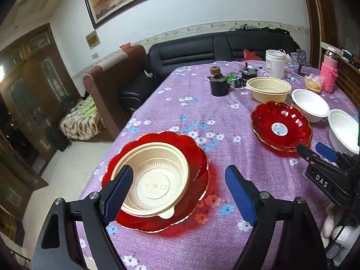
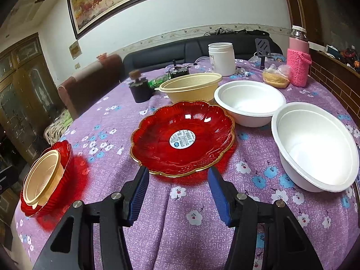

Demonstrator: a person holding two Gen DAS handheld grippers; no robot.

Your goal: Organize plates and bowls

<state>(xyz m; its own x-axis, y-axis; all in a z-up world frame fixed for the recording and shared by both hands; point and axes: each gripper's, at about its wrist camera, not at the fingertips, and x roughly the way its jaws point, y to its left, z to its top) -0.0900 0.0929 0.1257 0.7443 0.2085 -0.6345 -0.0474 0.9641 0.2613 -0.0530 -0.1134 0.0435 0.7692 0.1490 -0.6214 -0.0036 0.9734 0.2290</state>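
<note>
Right gripper point(image 2: 178, 187), open, nearing the sticker plate point(image 2: 182, 138) at 12 o'clock; left gripper point(image 1: 177, 191) open; next: closing on its rim.

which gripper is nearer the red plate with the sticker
Right. The right gripper sits open just short of the stickered red plate rim; the left gripper is open over by the cream bowl.
</note>
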